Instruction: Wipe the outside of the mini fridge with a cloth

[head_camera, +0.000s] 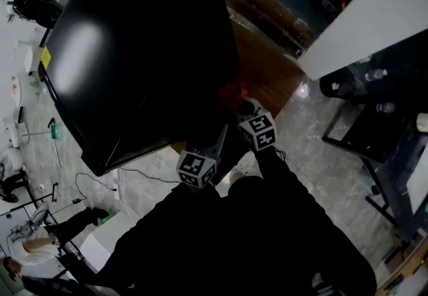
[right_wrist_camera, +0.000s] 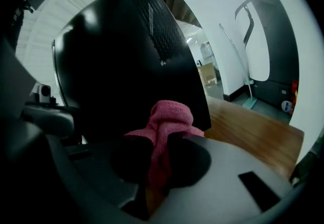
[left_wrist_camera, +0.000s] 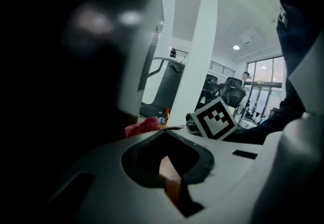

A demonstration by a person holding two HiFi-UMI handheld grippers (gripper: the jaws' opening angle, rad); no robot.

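Observation:
The black mini fridge (head_camera: 134,54) stands on a wooden table (head_camera: 267,67) and fills the upper left of the head view. My right gripper (head_camera: 239,104) is shut on a pink cloth (right_wrist_camera: 167,122), which it holds against the fridge's near right side (right_wrist_camera: 116,66). The cloth (head_camera: 233,94) shows red at the fridge's edge. My left gripper (head_camera: 221,134) hangs just below and left of the right one, close to the fridge's lower corner. Its jaws meet at the tips with nothing between them. In the left gripper view the cloth (left_wrist_camera: 144,127) and the right gripper's marker cube (left_wrist_camera: 215,118) lie just ahead.
A white panel (head_camera: 374,14) leans at the upper right, with a black metal rack (head_camera: 381,134) beneath it. Cables (head_camera: 100,184) trail on the floor at the left, near a person (head_camera: 33,248) at the lower left. A treadmill (right_wrist_camera: 253,31) stands behind the table.

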